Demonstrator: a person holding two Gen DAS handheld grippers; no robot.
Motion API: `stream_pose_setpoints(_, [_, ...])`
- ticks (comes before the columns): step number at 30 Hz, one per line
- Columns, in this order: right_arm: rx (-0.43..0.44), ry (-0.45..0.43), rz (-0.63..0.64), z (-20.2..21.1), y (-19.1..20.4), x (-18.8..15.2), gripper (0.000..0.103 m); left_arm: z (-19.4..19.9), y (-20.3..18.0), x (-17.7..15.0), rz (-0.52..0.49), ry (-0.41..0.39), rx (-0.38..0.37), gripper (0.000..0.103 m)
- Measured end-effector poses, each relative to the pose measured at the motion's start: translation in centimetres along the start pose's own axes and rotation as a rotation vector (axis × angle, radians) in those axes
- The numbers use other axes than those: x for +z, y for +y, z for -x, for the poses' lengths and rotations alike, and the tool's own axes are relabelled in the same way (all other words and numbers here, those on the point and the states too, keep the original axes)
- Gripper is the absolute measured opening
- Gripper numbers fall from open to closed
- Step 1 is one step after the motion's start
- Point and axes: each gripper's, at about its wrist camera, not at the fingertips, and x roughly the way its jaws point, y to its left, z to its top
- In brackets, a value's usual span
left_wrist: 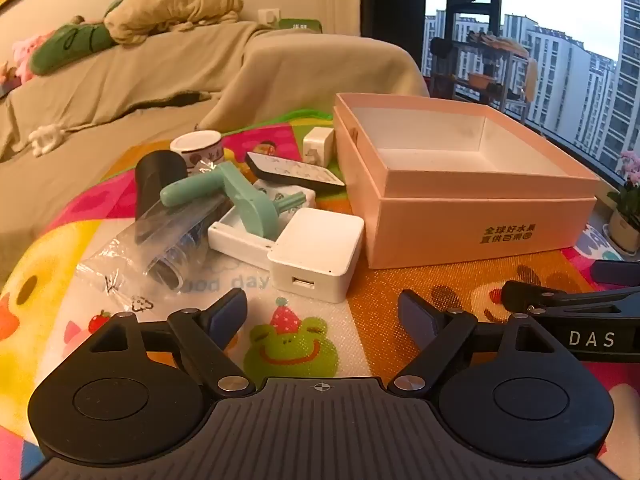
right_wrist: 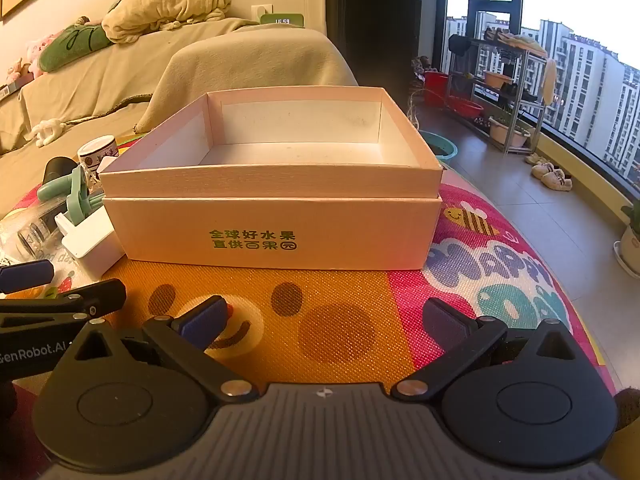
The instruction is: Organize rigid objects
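The left hand-held gripper point(left_wrist: 320, 312) is seen nearest the lens, its jaws spread wide with nothing between them, held low over the colourful play mat point(left_wrist: 360, 300) that covers the desk. The right hand-held gripper point(right_wrist: 324, 320) is likewise spread wide and empty, and is aimed at the front wall of the pink box point(right_wrist: 276, 232), which stands open and empty on the mat.

Left of the box the objects to be sorted are heaped together. A crinkled clear plastic bag point(left_wrist: 160, 236) is draped over a black cylinder point(left_wrist: 160, 172). A white tray point(left_wrist: 240, 236) is partly covered by a teal handled tool point(left_wrist: 244, 200), and a white USB charger point(left_wrist: 316, 252) is pressed against the tray's near end. Behind them a black remote point(left_wrist: 292, 172) is propped at an angle, a roll of tape point(left_wrist: 198, 146) stands upright, and a small white plug point(left_wrist: 318, 145) sits just beside the box.

Trouble is judged most likely from the crowding: if the charger is taken carelessly, the tray may be dragged along and the teal tool tipped off it. The bag may be snagged by a finger and the cylinder rolled. The two grippers are held close together and could be knocked against one another.
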Motion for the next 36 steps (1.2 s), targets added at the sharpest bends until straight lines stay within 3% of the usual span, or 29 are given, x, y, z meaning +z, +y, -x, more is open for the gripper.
stream_pose_setpoints(36, [0.0,0.0,0.0,0.02,0.01,-0.01,0.103,-0.01,-0.06,0.0,-0.006,0.003,0.005,0.088])
